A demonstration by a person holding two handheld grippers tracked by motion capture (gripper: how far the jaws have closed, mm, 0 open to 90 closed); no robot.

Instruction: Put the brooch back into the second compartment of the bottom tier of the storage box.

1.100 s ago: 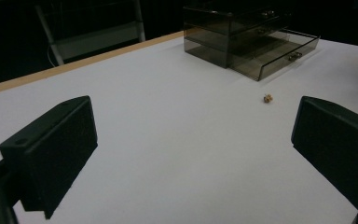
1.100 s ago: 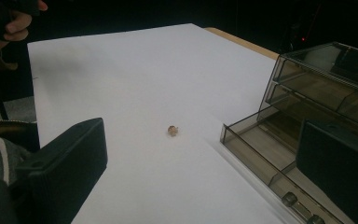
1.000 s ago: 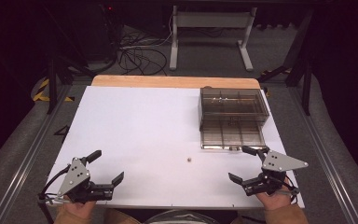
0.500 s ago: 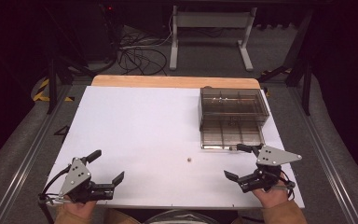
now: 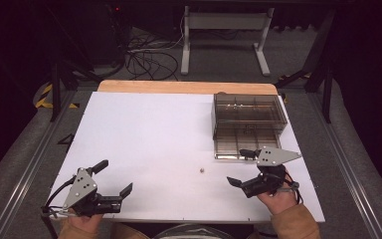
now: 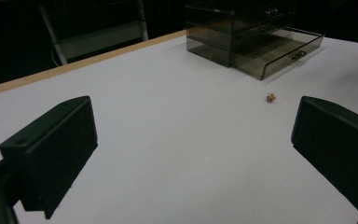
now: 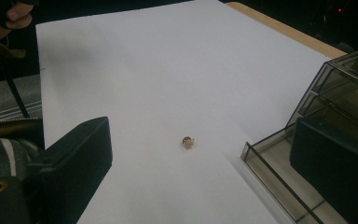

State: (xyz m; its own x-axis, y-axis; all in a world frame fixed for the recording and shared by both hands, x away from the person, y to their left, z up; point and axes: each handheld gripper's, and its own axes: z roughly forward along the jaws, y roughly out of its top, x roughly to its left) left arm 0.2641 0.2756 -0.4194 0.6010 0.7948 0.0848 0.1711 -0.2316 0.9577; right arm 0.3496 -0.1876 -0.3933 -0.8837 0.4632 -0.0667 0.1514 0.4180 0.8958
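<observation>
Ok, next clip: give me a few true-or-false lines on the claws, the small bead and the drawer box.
1. The right claw is open and holds nothing. True.
2. The bead lies inside the drawer. False: it lies on the bare white table, apart from the drawer box.
3. The bottom drawer of the box is pulled out. True.
4. The left claw is shut on the bead. False: it is open and empty, near the table's front left corner.
5. The box stands on the left half of the table. False: it stands at the far right.
</observation>
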